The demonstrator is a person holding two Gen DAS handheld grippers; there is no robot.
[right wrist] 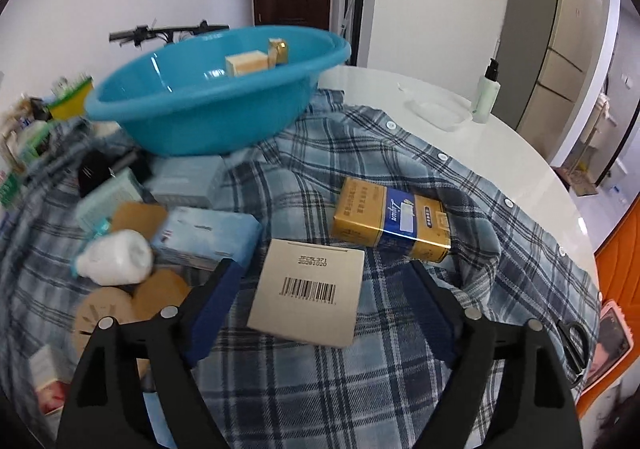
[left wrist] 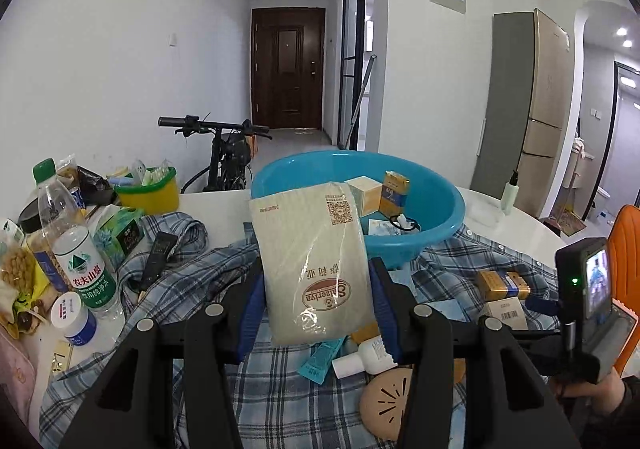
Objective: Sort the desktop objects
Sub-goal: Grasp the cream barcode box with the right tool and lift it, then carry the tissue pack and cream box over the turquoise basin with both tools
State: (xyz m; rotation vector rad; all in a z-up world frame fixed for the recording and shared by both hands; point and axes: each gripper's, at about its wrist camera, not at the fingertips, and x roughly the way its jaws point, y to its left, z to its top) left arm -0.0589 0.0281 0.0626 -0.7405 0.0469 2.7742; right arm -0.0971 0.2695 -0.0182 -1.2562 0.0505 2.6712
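Left gripper is pinching a flat packet by its lower half, held up off the table just in front of the blue basin. Two small boxes already sit in the basin, so my read is the packet goes there next.

To do it well: keep the pinch firm, the packet is limp and glossy and will likely sag or slide. Carry it forward over the near rim before letting go; release too soon and it lands on the plaid shirt or hangs on the rim. Drop low and toward the open middle so it doesn't knock the boxes.

Right gripper has its jaws spread on either side of a barcode box lying on the shirt, pads not touching it, as far as I can tell. A yellow pack lies just beyond. Close squarely on the box's side edges; it sits slightly skewed to the jaws.
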